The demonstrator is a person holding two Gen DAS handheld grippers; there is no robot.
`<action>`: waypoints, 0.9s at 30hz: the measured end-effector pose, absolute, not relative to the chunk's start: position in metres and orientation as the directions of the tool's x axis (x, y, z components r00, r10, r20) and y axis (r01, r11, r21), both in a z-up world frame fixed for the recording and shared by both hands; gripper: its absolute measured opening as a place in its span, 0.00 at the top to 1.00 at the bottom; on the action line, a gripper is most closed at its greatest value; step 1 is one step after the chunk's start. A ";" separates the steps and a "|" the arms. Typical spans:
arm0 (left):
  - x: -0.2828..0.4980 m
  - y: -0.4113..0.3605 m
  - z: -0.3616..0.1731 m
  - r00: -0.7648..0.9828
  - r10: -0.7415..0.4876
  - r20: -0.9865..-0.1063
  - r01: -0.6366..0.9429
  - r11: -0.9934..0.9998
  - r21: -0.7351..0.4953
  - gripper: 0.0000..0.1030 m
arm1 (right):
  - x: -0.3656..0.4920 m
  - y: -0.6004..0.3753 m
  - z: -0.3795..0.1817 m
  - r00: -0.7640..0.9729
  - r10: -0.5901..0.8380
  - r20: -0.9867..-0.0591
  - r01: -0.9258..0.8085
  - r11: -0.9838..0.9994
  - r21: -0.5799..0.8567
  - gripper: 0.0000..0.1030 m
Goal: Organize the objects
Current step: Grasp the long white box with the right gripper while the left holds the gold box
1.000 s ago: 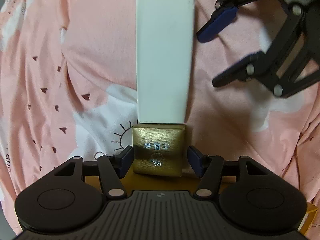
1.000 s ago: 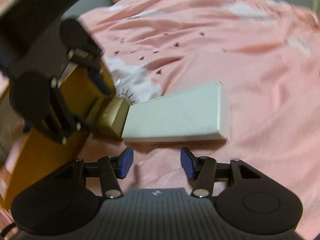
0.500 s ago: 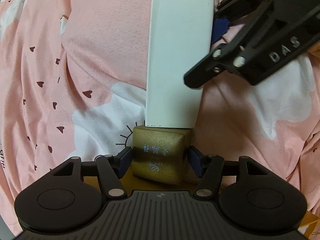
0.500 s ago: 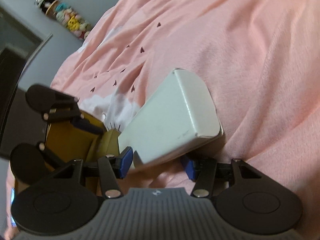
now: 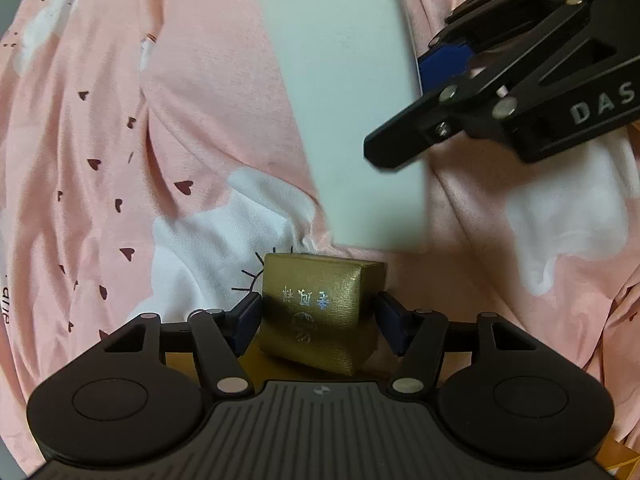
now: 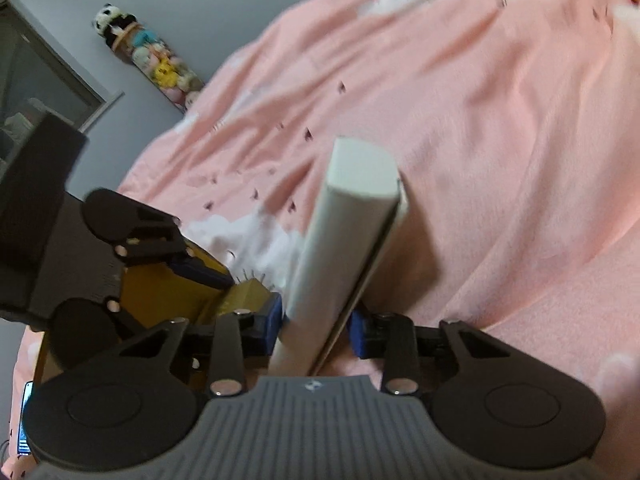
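My right gripper (image 6: 316,330) has just been closing on the white box (image 6: 348,248), and its blue pads now press both flat sides, the box tipped on edge over the pink sheet (image 6: 500,128). My left gripper (image 5: 316,320) points down at the gold box (image 5: 320,312); its jaws stand wide, one pad touching, the other just clear.
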State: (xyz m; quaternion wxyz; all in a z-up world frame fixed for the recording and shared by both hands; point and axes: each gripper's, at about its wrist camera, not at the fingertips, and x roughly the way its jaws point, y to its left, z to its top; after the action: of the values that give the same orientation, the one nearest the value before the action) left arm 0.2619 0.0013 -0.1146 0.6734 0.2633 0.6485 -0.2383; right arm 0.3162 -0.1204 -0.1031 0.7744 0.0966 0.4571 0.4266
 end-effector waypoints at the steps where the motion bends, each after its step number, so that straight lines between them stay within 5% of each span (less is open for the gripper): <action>1: 0.260 0.002 -0.112 0.055 0.010 -0.998 0.655 0.755 0.043 0.39 | 0.314 -0.122 -0.099 0.232 0.747 -0.623 -0.581 0.620 0.527 0.66; 3: 0.258 0.004 -0.103 0.084 -0.004 -0.996 0.630 0.775 0.050 0.64 | 0.310 -0.125 -0.090 0.258 0.744 -0.616 -0.600 0.623 0.502 0.67; 5: 0.258 0.009 -0.092 0.100 -0.039 -0.994 0.595 0.803 0.028 0.77 | 0.306 -0.129 -0.081 0.275 0.743 -0.610 -0.619 0.623 0.479 0.67; 8: 0.269 0.002 -0.083 0.110 -0.054 -0.992 0.587 0.809 0.021 0.83 | 0.297 -0.132 -0.070 0.303 0.736 -0.605 -0.647 0.625 0.437 0.68; 10: 0.265 0.004 -0.084 0.109 -0.039 -0.993 0.602 0.798 0.035 0.78 | 0.294 -0.133 -0.065 0.319 0.729 -0.605 -0.650 0.633 0.420 0.68; 12: 0.263 0.002 -0.085 0.107 -0.014 -0.994 0.624 0.779 0.056 0.53 | 0.292 -0.136 -0.062 0.323 0.729 -0.603 -0.652 0.633 0.417 0.68; 14: 0.269 -0.001 -0.094 0.107 0.004 -0.994 0.638 0.766 0.072 0.42 | 0.292 -0.139 -0.064 0.322 0.725 -0.609 -0.647 0.638 0.418 0.68; 20: 0.285 -0.011 -0.106 0.028 0.029 -0.999 0.681 0.731 0.040 0.30 | 0.296 -0.141 -0.079 0.302 0.725 -0.619 -0.628 0.640 0.443 0.67; 27: 0.299 -0.014 -0.121 -0.075 0.024 -0.997 0.678 0.734 -0.033 0.30 | 0.301 -0.139 -0.092 0.266 0.741 -0.617 -0.639 0.614 0.463 0.67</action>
State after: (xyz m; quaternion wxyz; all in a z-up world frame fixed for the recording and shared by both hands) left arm 0.2990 -0.0143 -0.1207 0.6302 0.2558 0.6856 -0.2595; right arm 0.3008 -0.1388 -0.0917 0.7932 0.0603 0.4217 0.4351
